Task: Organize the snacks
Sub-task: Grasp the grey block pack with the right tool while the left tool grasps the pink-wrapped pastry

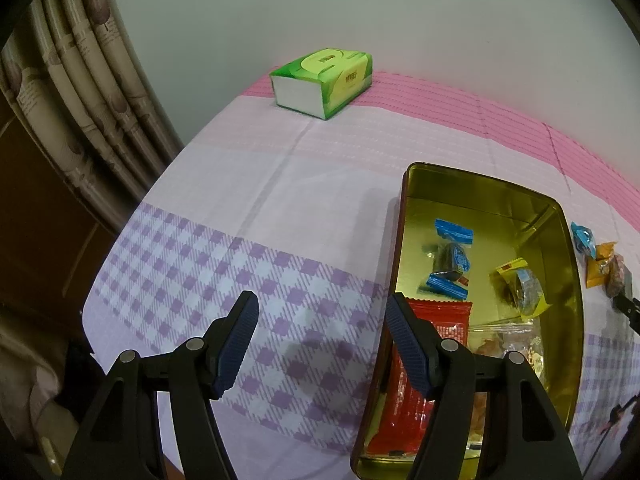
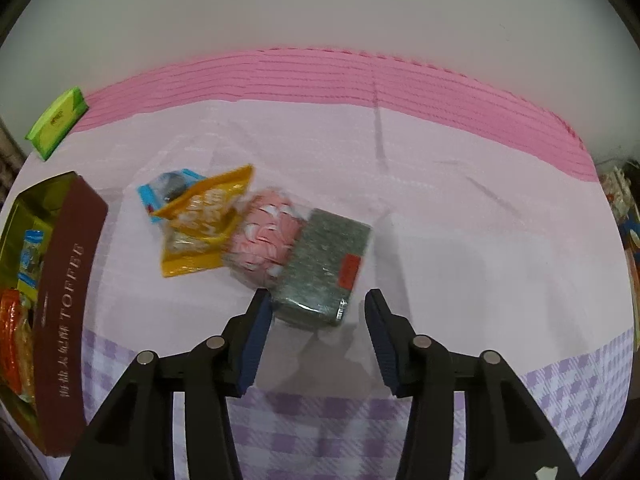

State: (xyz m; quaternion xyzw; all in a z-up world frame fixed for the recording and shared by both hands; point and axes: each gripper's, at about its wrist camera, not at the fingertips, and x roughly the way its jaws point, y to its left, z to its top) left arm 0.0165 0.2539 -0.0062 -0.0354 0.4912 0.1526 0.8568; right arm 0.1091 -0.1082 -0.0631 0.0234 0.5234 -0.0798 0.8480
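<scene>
A gold-lined tin box (image 1: 560, 248) with a maroon outside (image 2: 68, 292) holds a blue-wrapped snack (image 1: 452, 258), a yellow-wrapped snack (image 1: 520, 286), a red packet (image 1: 404, 396) and a clear bag. My left gripper (image 1: 320, 308) is open and empty, above the cloth at the box's left wall. On the cloth lie a green seaweed pack (image 2: 324, 264), a pink snack bag (image 2: 266, 238), a yellow bag (image 2: 202, 224) and a blue-wrapped snack (image 2: 168, 188). My right gripper (image 2: 316, 300) is open, its fingers on either side of the seaweed pack's near end.
A green tissue pack (image 1: 324, 80) lies at the table's far left edge by the wall; it also shows in the right wrist view (image 2: 56, 120). A curtain (image 1: 80, 92) hangs left of the table. A pink and purple checked cloth (image 1: 240, 208) covers the table.
</scene>
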